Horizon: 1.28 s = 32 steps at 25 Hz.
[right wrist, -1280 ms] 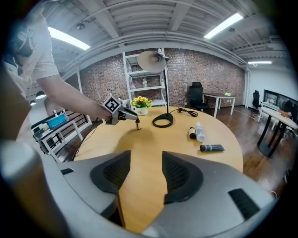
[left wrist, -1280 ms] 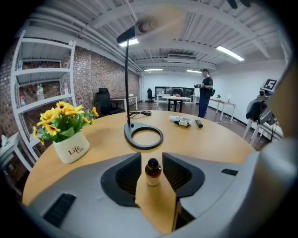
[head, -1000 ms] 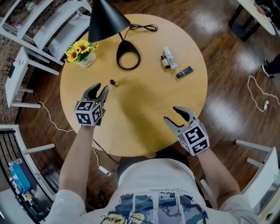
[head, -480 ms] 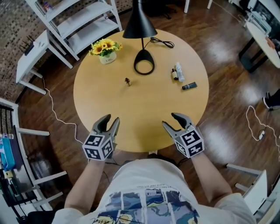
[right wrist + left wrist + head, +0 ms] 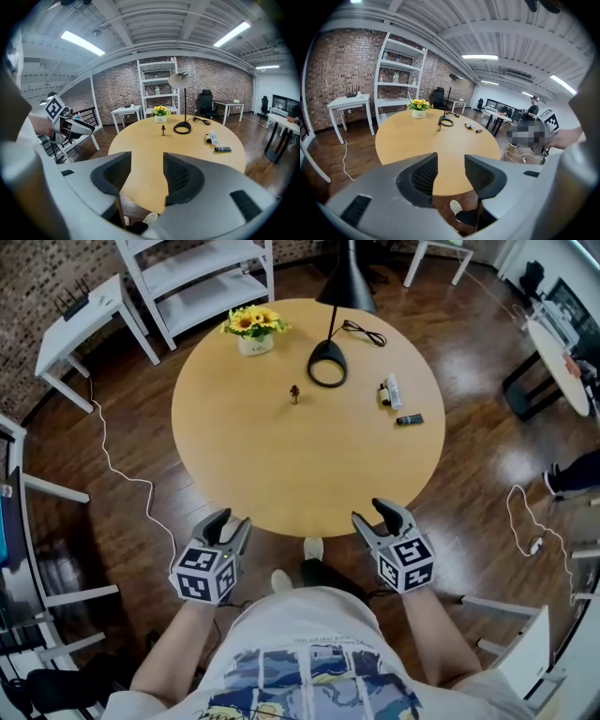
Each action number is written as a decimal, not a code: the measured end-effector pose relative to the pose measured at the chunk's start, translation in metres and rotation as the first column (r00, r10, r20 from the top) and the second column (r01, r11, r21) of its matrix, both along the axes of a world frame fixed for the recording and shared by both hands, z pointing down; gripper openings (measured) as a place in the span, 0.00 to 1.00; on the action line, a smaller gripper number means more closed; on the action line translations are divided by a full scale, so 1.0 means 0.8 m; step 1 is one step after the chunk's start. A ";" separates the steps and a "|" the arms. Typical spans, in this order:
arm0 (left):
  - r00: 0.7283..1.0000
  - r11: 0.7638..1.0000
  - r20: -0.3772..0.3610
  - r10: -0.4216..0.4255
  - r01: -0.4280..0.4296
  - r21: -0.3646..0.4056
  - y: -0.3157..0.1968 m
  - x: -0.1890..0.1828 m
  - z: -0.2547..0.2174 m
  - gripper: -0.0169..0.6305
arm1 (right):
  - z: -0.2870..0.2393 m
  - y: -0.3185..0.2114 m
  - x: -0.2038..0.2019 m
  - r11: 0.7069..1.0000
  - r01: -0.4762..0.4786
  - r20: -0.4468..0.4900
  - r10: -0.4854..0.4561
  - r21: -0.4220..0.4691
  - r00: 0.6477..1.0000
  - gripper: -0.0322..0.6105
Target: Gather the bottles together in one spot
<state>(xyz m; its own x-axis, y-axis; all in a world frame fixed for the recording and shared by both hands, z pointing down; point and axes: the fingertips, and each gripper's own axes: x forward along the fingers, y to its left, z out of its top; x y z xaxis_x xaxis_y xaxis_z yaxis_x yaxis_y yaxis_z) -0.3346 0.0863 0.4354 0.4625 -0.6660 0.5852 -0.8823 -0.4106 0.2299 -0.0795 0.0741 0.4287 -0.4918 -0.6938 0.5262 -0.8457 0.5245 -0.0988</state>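
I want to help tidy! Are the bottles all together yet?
Almost. Done: the white bottle, a small brown bottle and the dark tube sit close together beside the lamp base. In hand: nothing; the left gripper, whose fingers have just been opening, and the right gripper are both empty, off the table. Left: the lone brown bottle stands apart.

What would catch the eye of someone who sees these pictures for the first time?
A round wooden table fills the head view, with a black lamp and yellow flowers at its far side, one small brown bottle alone near the centre and more bottles clustered at the right. Off its near edge the left tongs and right tongs are open and empty; the left jaws have just been opening.
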 end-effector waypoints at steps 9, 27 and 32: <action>0.997 1.000 -0.074 -0.018 0.017 -0.025 0.040 -0.010 0.004 0.34 | -0.006 0.048 -0.002 1.000 -0.023 -0.022 0.023 0.003 0.999 0.42; 0.999 0.999 -0.015 -0.047 0.047 -0.010 -0.080 0.050 0.001 0.36 | 0.058 -0.138 0.204 0.939 -0.300 0.066 0.315 -0.170 0.947 0.42; 0.999 0.999 0.007 -0.035 0.035 -0.034 -0.127 0.096 0.006 0.36 | 0.104 -0.231 0.257 0.895 -0.356 0.115 0.397 -0.270 0.910 0.48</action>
<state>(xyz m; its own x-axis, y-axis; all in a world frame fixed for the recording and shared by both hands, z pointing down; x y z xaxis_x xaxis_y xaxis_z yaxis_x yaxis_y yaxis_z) -0.2578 -0.0154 0.4399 0.4353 -0.6616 0.6106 -0.8976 -0.3714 0.2375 0.1258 -0.1107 0.5120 -0.3110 -0.7084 0.6336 -0.9361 0.1129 -0.3332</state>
